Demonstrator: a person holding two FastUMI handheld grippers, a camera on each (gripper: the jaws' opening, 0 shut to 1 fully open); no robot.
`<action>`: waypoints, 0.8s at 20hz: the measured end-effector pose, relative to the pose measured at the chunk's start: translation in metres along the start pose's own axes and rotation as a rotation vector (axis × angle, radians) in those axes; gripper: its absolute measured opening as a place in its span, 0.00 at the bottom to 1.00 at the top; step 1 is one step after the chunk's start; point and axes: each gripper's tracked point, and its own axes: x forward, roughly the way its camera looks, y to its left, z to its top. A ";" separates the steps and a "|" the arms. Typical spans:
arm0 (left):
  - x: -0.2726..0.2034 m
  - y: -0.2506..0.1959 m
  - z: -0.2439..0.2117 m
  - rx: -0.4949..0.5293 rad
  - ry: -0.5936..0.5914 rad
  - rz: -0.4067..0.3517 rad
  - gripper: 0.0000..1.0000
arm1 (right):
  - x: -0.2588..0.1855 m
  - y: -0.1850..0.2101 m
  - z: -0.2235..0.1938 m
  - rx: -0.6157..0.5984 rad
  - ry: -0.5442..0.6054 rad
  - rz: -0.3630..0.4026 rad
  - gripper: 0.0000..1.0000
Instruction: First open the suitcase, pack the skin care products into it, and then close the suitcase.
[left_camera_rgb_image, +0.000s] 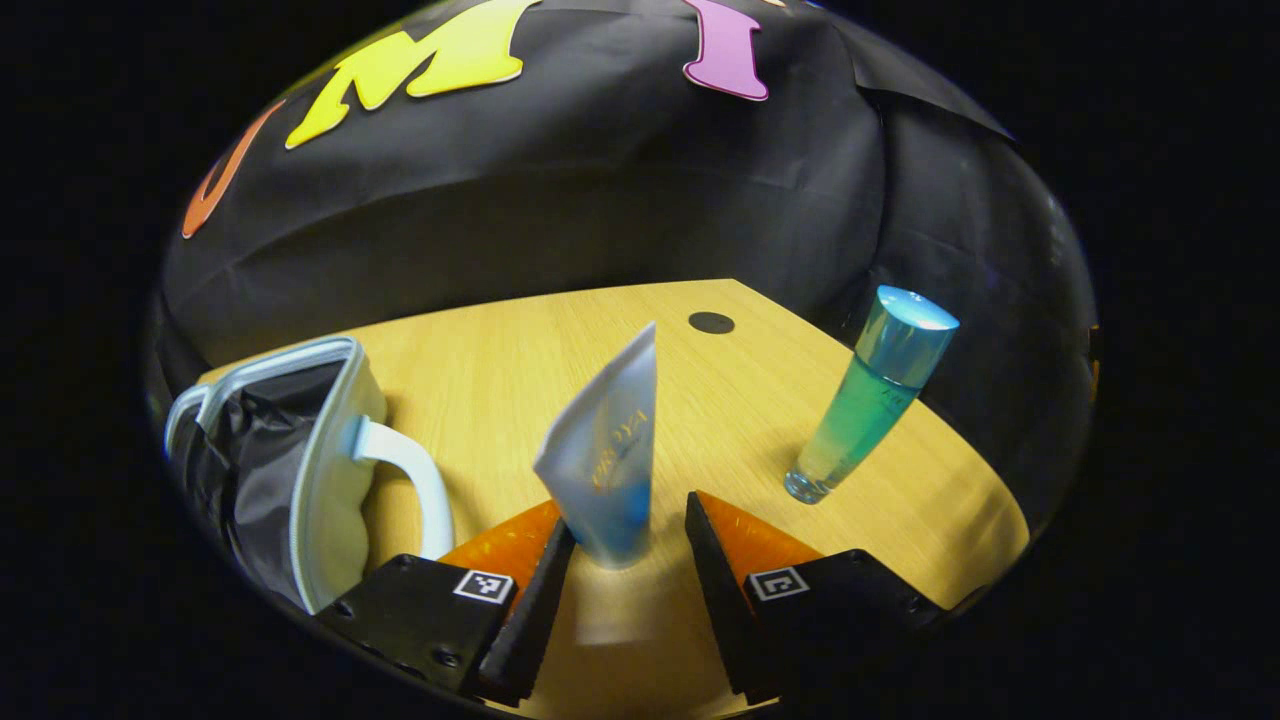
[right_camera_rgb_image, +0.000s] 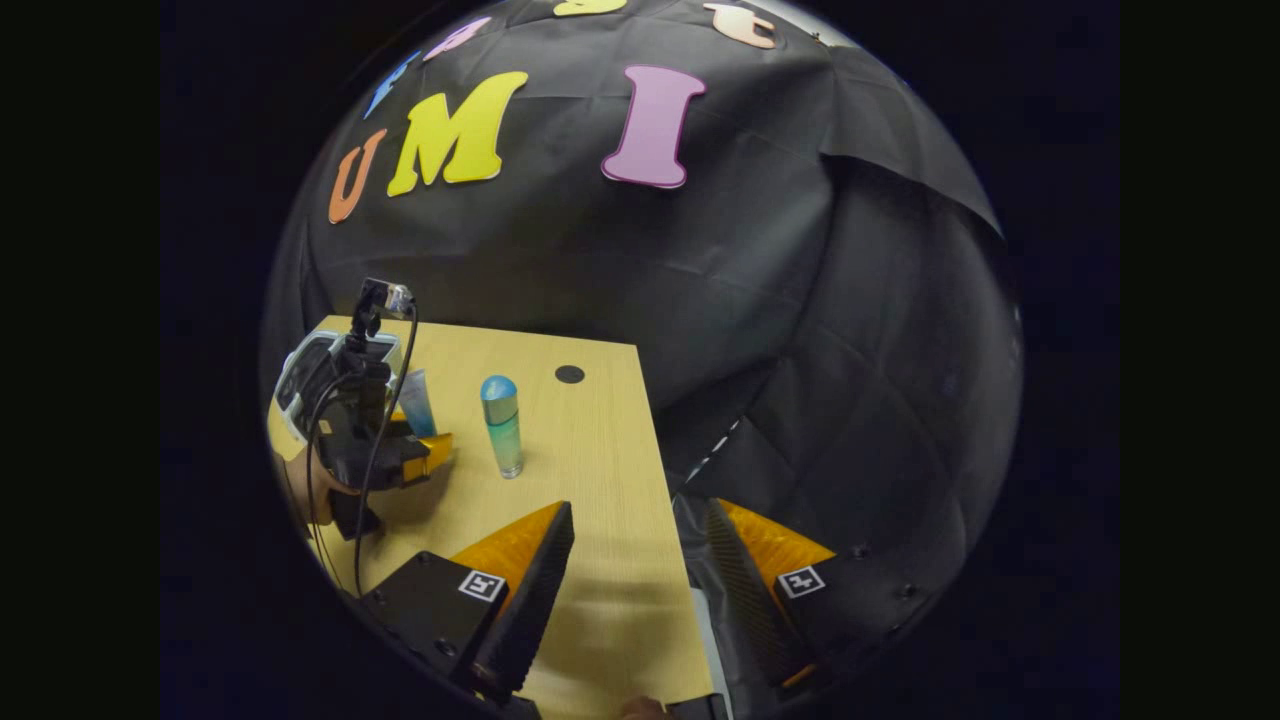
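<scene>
In the left gripper view, the left gripper (left_camera_rgb_image: 625, 560) was spread wide around a tube (left_camera_rgb_image: 607, 460) standing on its cap on the table (left_camera_rgb_image: 500, 370), its fingers not pressing it. The open suitcase (left_camera_rgb_image: 300, 470) lay at nine o'clock, a bottle (left_camera_rgb_image: 868, 405) at two o'clock. In the right gripper view, the right gripper (right_camera_rgb_image: 640, 560) hung spread and empty over the table's edge, with the bottle at eleven o'clock.

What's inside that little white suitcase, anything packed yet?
The suitcase stands open beside the tube. Through the gap, dark crumpled lining shows and no product is visible on it. The lower and far parts of the interior are hidden by its shell, so I cannot rule anything out.
</scene>
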 end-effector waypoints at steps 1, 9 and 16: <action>0.000 0.002 0.000 0.004 -0.003 0.005 0.69 | 0.003 0.004 0.002 0.012 0.000 0.014 0.80; -0.007 -0.005 -0.003 -0.028 0.035 -0.047 0.34 | 0.021 0.027 0.010 0.011 -0.001 0.065 0.80; -0.080 -0.005 0.026 -0.054 -0.018 -0.074 0.41 | 0.059 0.089 0.016 -0.028 -0.031 0.204 0.80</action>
